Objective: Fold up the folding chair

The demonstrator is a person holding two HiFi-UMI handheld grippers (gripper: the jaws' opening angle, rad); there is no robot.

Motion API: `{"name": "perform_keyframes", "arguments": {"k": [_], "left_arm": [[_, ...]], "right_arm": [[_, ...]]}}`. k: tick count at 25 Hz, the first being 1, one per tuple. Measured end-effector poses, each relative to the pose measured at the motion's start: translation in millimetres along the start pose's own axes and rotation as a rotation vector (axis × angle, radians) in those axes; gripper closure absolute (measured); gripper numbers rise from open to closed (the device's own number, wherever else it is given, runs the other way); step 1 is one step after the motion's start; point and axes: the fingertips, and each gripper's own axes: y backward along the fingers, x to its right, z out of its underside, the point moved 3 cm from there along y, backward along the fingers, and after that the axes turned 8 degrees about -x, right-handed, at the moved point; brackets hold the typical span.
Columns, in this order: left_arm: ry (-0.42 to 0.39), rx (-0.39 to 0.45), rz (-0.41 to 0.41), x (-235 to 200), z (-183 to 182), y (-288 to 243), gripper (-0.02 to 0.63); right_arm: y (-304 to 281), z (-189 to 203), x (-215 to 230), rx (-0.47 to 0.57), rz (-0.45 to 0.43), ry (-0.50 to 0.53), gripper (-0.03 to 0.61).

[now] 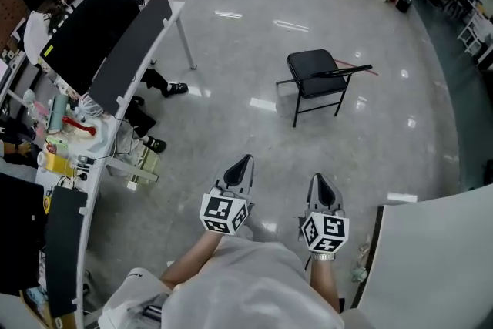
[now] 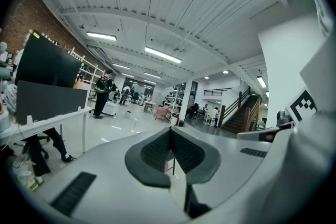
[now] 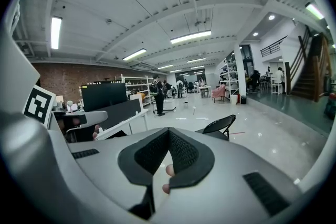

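Two grippers, left gripper (image 1: 243,163) and right gripper (image 1: 318,181), both clenched tight with nothing between the jaws. Confirmed in each gripper view: pads pressed together, empty. Held side by side low in front of the body, close in, pointing forward and only a little down, marker cubes facing up.

Folding chair (image 1: 316,78) standing fully open on the floor (image 1: 231,42), out toward its middle, well apart from both grippers and from the desk (image 1: 135,42) along the floor's left edge. Seat flat, backrest on the side toward the floor's right edge.

Judged to be the approach step: nothing touched, nothing folded yet. Next move probably calls for closing the gap to the chair, opening at least one pair of jaws, then taking hold of the seat's edge or the backrest so as to swing the seat up against the back.
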Motion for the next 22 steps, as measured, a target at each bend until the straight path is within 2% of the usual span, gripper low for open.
{"name": "perform_keyframes", "arguments": {"k": [8,17,22], "left_arm": [[-0.011,0.027,-0.012,-49,-18,-9,0.603],[0.007,-0.009,-0.025,-64,-15,-37,0.603],[0.002,-0.016,-0.056,-77,-22,-63,0.603]], "right_arm": [[-40,-19,-25,0.026,-0.003,0.004,0.574],[-69,-22,-8,-0.006,0.004,-0.032,0.574],[-108,-34,1,-0.008,-0.019,-0.033,0.574]]}}
